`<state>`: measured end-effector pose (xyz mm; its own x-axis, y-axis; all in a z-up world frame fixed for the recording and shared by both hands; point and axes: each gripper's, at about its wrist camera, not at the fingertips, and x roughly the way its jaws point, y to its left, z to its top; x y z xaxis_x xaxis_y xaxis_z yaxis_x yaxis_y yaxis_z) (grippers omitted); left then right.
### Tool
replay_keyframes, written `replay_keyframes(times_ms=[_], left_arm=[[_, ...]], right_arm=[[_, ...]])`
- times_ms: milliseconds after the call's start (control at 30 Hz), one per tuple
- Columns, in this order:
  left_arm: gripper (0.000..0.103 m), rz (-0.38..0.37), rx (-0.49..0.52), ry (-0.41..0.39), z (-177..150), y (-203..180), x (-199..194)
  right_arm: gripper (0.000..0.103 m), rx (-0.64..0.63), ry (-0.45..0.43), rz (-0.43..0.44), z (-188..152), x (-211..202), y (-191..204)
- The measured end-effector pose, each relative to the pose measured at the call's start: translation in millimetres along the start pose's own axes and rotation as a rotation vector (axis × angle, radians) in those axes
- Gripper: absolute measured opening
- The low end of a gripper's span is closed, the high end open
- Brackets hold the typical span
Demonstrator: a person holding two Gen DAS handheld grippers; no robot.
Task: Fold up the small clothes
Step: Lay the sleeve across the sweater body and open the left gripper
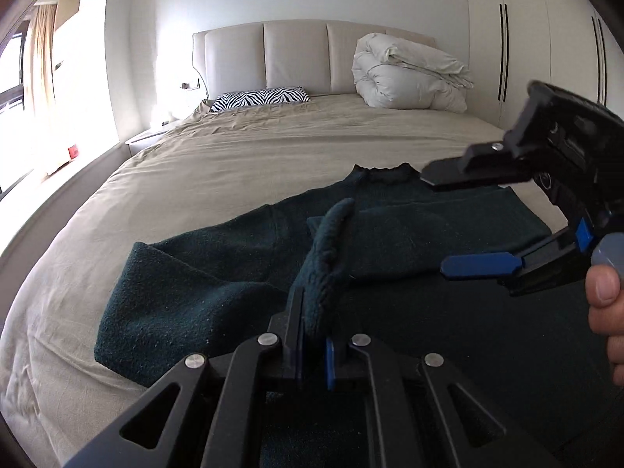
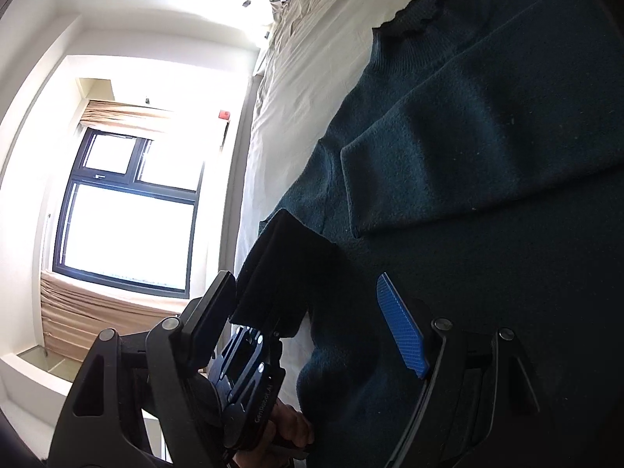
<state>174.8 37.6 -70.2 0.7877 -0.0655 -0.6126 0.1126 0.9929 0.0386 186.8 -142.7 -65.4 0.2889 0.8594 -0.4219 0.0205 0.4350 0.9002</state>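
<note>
**Layout Relative to the Sweater**

Your sweater lies on the bed. Behind it stand the headboard, a pillow and a folded duvet. The window is left of it, the wardrobe to its right.

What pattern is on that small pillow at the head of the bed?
Black-and-white zebra stripes on the pillow, clearest in the left wrist view.

One dark green sweater is lying on the bed, with one zebra-striped pillow and one folded white duvet sitting along its headboard edge.
</note>
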Motion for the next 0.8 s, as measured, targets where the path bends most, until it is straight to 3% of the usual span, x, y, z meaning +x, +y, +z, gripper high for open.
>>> replay_keyframes(times_ms=[133,267,333,400,467,500,567,633,700,800], left_arm=[[0.008,0.022,0.072,-0.007,-3.5,-15.3,2.5],[0.008,0.026,0.093,-0.012,-4.5,-19.7,5.5],[0.008,0.025,0.088,-0.008,-1.4,-15.2,10.3],[0.009,0.025,0.080,-0.003,-3.6,-13.6,10.9],[0.010,0.025,0.070,0.003,-3.7,-10.8,12.2],[0.014,0.022,0.064,0.003,-3.2,-9.5,12.0],[0.028,0.016,0.049,-0.006,-3.2,-9.0,8.2],[0.052,-0.012,0.014,-0.029,-2.6,-5.3,-1.1],[0.057,-0.050,-0.020,-0.084,-2.6,0.2,-17.2],[0.057,-0.113,-0.094,-0.124,-1.8,16.2,-33.8]], right_arm=[[0.075,-0.012,0.051,0.020,0.4,22.5,14.1],[0.075,-0.008,0.125,-0.035,9.0,48.2,18.2],[0.064,-0.029,0.142,-0.051,7.2,52.3,18.0],[0.030,-0.085,0.167,-0.084,5.5,58.9,22.9],[0.020,-0.131,0.171,-0.118,1.0,59.0,28.6],[0.011,-0.155,0.168,-0.136,-0.1,57.3,32.3],[0.008,-0.197,0.139,-0.169,4.2,51.0,40.0],[0.007,-0.232,0.092,-0.192,10.8,35.5,48.6],[0.007,-0.258,0.037,-0.210,19.7,12.0,54.3],[0.007,-0.274,-0.019,-0.237,32.7,-12.5,56.8]])
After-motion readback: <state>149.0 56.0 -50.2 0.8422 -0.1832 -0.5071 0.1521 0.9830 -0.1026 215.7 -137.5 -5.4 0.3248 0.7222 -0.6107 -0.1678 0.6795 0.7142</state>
